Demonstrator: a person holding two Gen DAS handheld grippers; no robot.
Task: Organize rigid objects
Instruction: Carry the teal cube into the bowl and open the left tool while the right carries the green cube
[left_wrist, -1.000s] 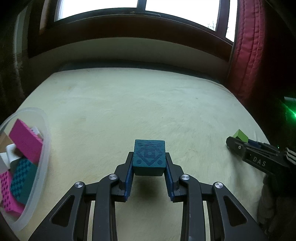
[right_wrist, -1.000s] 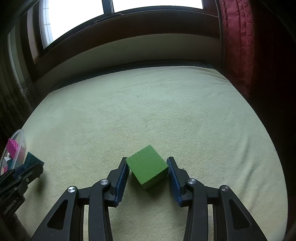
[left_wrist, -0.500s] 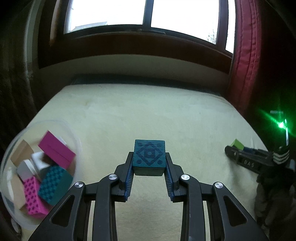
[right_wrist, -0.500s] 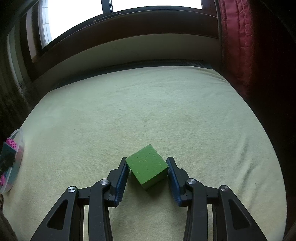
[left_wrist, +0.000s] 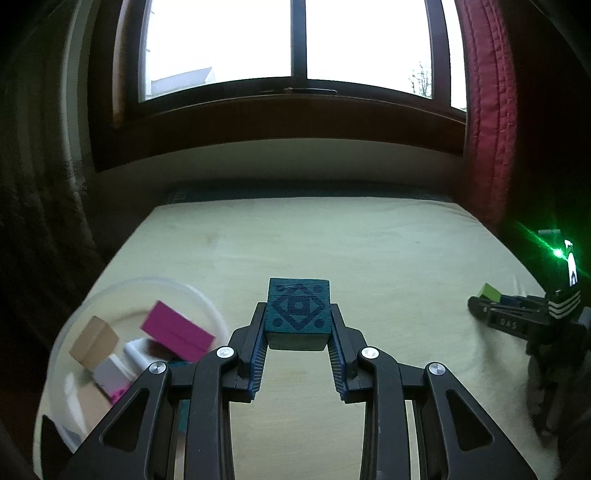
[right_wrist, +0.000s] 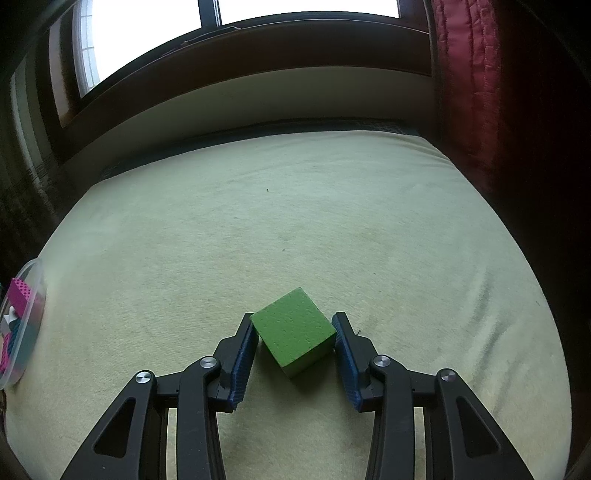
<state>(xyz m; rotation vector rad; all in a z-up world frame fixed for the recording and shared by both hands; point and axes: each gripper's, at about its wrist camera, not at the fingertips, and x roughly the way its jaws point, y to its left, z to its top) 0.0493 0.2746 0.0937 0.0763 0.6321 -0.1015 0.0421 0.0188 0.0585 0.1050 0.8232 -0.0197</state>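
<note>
A teal block (left_wrist: 297, 314) with a dark diamond pattern is held above the bed, my left gripper (left_wrist: 297, 306) shut on it. Just to its lower left sits a clear round container (left_wrist: 147, 283) holding a magenta block (left_wrist: 177, 332), a tan block (left_wrist: 94, 341) and several others. In the right wrist view a plain green cube (right_wrist: 293, 336) rests on the cream bed cover (right_wrist: 295, 221), turned corner-on. My right gripper (right_wrist: 293, 317) is closed on its two side corners. That gripper and the green cube (left_wrist: 489, 293) also show at the far right of the left wrist view.
The bed runs back to a wall under a dark-framed window (left_wrist: 299, 40). A red curtain (left_wrist: 487, 129) hangs at the right and a dark curtain at the left. The container (right_wrist: 37, 269) lies at the bed's left edge. A green light (left_wrist: 557, 253) glows at the right.
The left gripper has risen and drawn back with the teal block, so the container now lies closer beside its left finger and more window shows. The right gripper and green cube have stayed put.
</note>
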